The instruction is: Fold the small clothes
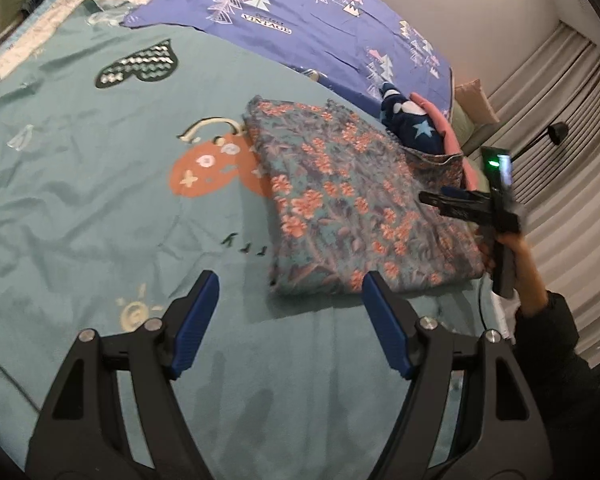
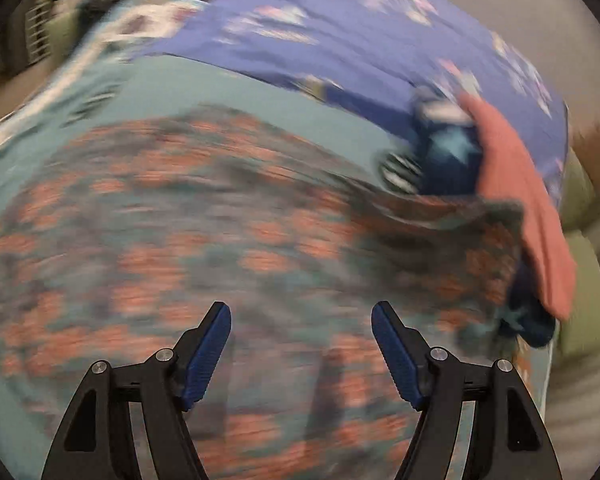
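Floral garment: teal cloth printed with orange flowers [image 1: 352, 208], lay folded into a rough rectangle on the teal bedspread [image 1: 80, 184], flat and free of both grippers.
Other clothes: a navy star-print piece [image 1: 410, 126] and a pink piece [image 1: 436, 114] sat bunched at the far corner of the floral garment, touching its edge, just before the purple pillowcase [image 1: 300, 12].
Left gripper: the left gripper [image 1: 290, 294] hovered over bare bedspread just beside the near edge of the floral garment; its jaws stood wide apart with nothing between them.
Right gripper: the right gripper [image 2: 301, 320] hung above the floral garment with jaws wide apart and empty; its view was heavily smeared, so fine detail of the cloth below could not be told. From the left wrist it showed at the right edge of the garment [image 1: 466, 206], gripped by a hand [image 1: 520, 256] in a dark sleeve [image 1: 560, 340].
Step in hand: judging by the tidy rectangle and two empty grippers, the floral piece looked folded and let go, with the hands between garments.
Next move: likely to set the folded piece aside or reach for the bunched navy and pink clothes; that would call for one gripper to pinch a single layer at an edge and draw it onto open bedspread without dragging the folded piece askew.
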